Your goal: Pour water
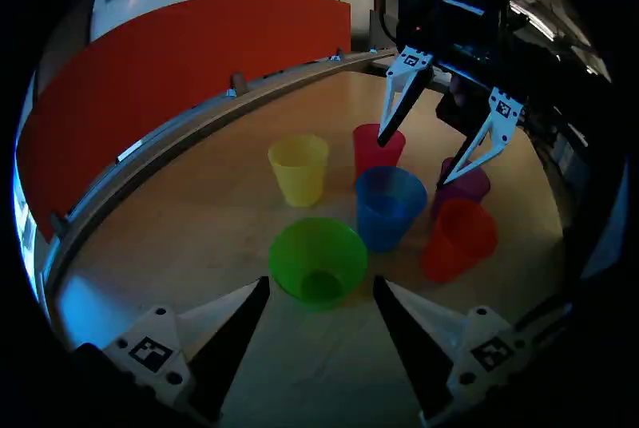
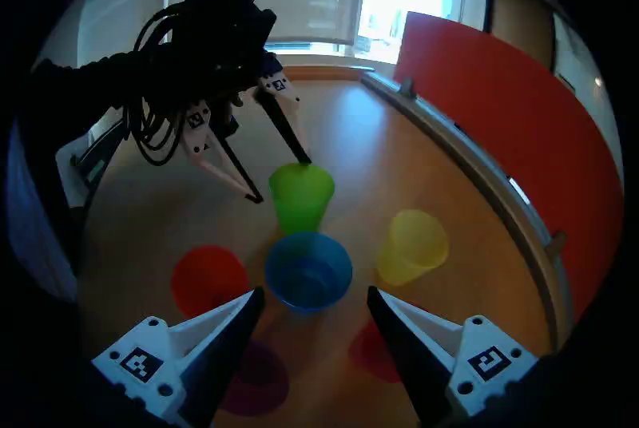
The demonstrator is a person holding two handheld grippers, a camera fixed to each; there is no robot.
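Now, left tool (image 1: 319, 279) open, right tool (image 2: 315, 291) open

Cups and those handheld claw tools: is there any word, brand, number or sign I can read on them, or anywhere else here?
Readable words, numbers or brands: none.
Square pattern tags by the jaws of the left gripper and the right gripper: black-and-white coded blocks, not letters or digits.
Green cup, blue cup, yellow cup: plain, no print visible.
Red panel: blank.
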